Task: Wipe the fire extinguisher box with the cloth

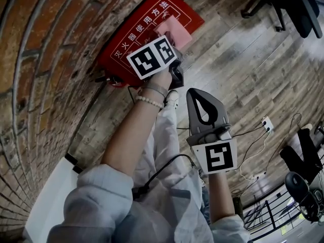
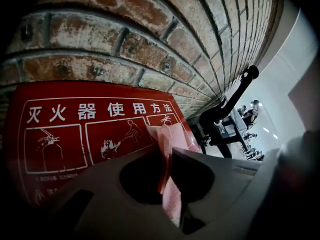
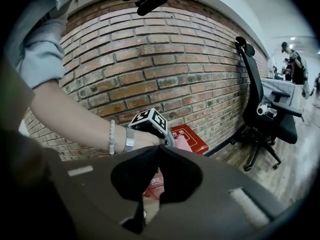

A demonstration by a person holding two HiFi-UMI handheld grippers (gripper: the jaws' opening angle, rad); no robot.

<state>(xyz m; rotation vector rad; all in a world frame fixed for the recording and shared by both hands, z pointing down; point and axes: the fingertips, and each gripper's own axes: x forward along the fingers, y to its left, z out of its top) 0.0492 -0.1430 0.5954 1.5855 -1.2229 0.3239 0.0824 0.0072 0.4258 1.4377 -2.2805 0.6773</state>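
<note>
The red fire extinguisher box (image 1: pixel 132 37) with white print stands against the brick wall. My left gripper (image 1: pixel 170 43) is over the box's top, shut on a pink cloth (image 1: pixel 175 31) that lies on the red surface. In the left gripper view the cloth (image 2: pixel 170 144) is pinched between the jaws, with the box's printed panel (image 2: pixel 85 129) just beyond. My right gripper (image 1: pixel 195 92) hovers above the wooden floor, clear of the box, shut with nothing in it. From the right gripper view (image 3: pixel 159 148) I see the left gripper's marker cube (image 3: pixel 150 121), the cloth (image 3: pixel 183 144) and the box (image 3: pixel 194 136).
A brick wall (image 1: pixel 45 59) runs behind the box. A black office chair (image 3: pixel 265 114) stands on the wooden floor to the right. A white power strip (image 1: pixel 267 123) with cables lies on the floor, and a white panel (image 1: pixel 48 196) leans at the wall.
</note>
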